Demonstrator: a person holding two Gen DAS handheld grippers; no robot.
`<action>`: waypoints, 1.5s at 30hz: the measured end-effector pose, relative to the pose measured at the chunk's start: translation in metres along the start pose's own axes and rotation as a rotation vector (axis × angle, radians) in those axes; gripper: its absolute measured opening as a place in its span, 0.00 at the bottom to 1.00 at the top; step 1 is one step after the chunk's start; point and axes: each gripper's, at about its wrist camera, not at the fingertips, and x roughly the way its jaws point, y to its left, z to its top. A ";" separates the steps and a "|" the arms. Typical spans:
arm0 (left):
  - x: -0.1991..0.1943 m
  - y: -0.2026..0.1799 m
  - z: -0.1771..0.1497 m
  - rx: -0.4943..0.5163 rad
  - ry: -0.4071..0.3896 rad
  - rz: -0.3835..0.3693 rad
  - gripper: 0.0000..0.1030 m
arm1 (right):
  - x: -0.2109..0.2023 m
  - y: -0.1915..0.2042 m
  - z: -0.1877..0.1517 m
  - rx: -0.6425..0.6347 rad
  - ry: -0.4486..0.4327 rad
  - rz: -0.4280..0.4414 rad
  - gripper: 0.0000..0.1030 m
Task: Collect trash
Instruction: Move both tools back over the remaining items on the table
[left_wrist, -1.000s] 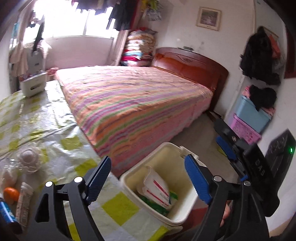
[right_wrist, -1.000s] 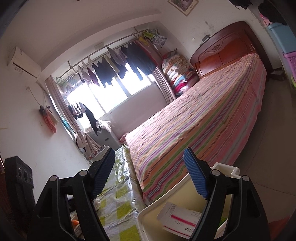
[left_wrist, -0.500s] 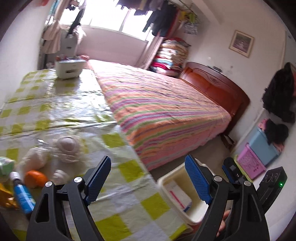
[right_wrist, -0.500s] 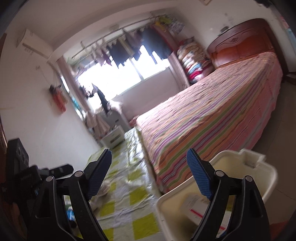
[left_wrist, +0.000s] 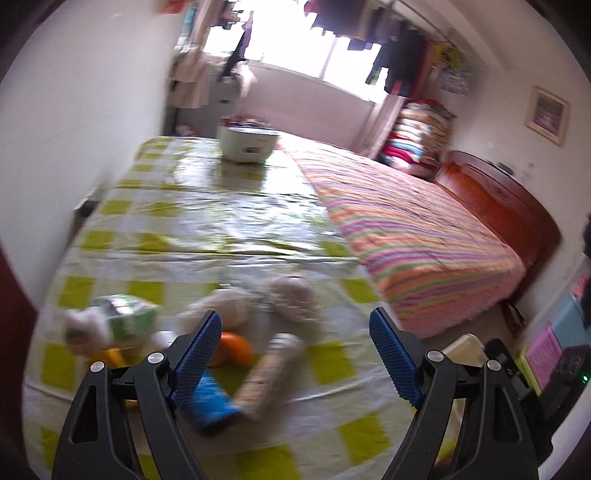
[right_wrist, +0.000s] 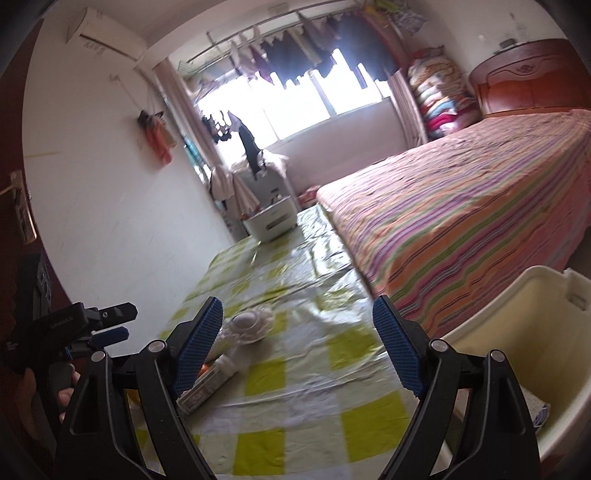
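Observation:
Blurred trash lies on the yellow-checked tablecloth (left_wrist: 207, 229): a green-white carton (left_wrist: 123, 317), a crumpled white bag (left_wrist: 229, 306), a clear lidded cup (left_wrist: 291, 293), an orange piece (left_wrist: 234, 349), a blue item (left_wrist: 210, 402) and a patterned tube (left_wrist: 269, 373). My left gripper (left_wrist: 295, 354) hangs open just above the tube and the blue item, holding nothing. My right gripper (right_wrist: 297, 343) is open and empty over the cloth, with the cup (right_wrist: 251, 323) and tube (right_wrist: 208, 380) by its left finger. The cream bin (right_wrist: 517, 332) stands at the right, off the table's edge.
A striped bed (left_wrist: 413, 236) runs along the table's right side. A white appliance (left_wrist: 247, 142) sits at the table's far end. The wall (left_wrist: 92, 110) borders the left. Coloured storage boxes (left_wrist: 546, 354) stand on the floor at right. The left gripper (right_wrist: 118, 323) shows in the right wrist view.
Both views have swung left, away from the bin and over the table. The trash now lies right under the left gripper. The right jaws stand slightly wider.

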 end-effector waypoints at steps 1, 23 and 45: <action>-0.002 0.008 0.001 -0.013 -0.002 0.015 0.77 | 0.002 0.003 -0.002 -0.003 0.007 0.008 0.80; 0.016 0.140 -0.009 -0.183 0.148 0.262 0.77 | 0.017 0.030 -0.014 -0.040 0.076 0.048 0.80; 0.035 0.149 -0.014 -0.231 0.149 0.265 0.26 | 0.012 0.029 -0.012 -0.045 0.069 0.038 0.80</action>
